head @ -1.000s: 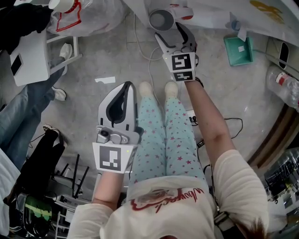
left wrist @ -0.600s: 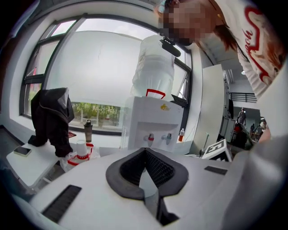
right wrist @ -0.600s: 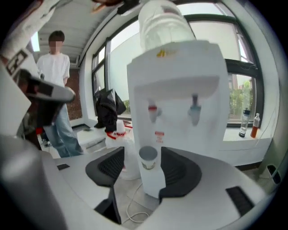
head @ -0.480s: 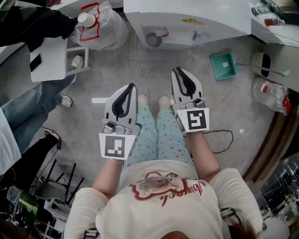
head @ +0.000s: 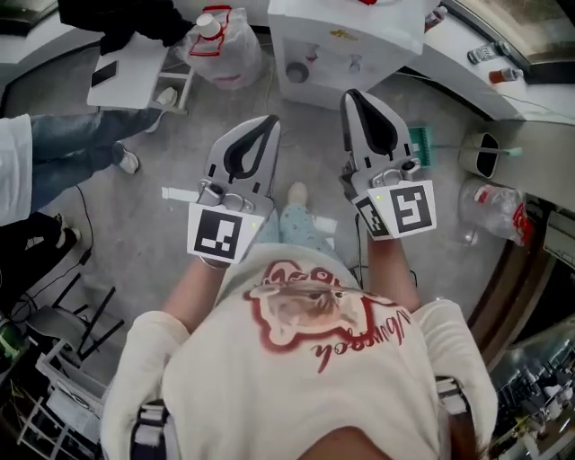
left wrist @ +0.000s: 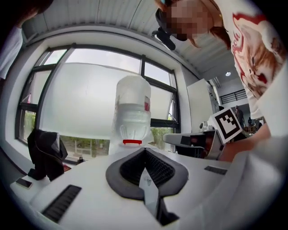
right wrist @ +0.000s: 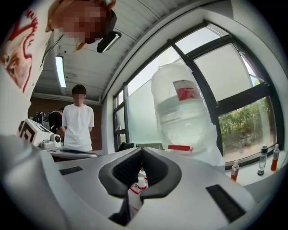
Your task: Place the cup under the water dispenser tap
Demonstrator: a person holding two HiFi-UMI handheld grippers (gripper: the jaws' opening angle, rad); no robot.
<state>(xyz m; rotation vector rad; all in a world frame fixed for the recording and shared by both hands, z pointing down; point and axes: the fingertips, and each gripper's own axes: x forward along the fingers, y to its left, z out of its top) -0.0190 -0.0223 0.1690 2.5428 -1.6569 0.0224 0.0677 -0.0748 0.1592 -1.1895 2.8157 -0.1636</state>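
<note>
Now my two grippers sit side by side in front of my chest, both pointing toward the water dispenser (head: 359,27). A second ago the right gripper (head: 353,95) was stretched far forward and low, its jaws spread wide beside the cup (head: 296,72). The left gripper (head: 270,121) hung back over my legs. Since then both have come up, and the right one has drawn back level with the left.

The right jaws are now together, tip to tip, with nothing between them. The left jaws are also together and empty.

The cup, grey and round, stands at the dispenser's front, close by the red tap (head: 314,55) and well apart from both grippers. Whether it sits squarely under that tap I cannot tell.

My arms (head: 386,265) are bent at the elbows and kept close to my body. In each gripper view the big water bottle (left wrist: 132,110) rises straight ahead.
</note>
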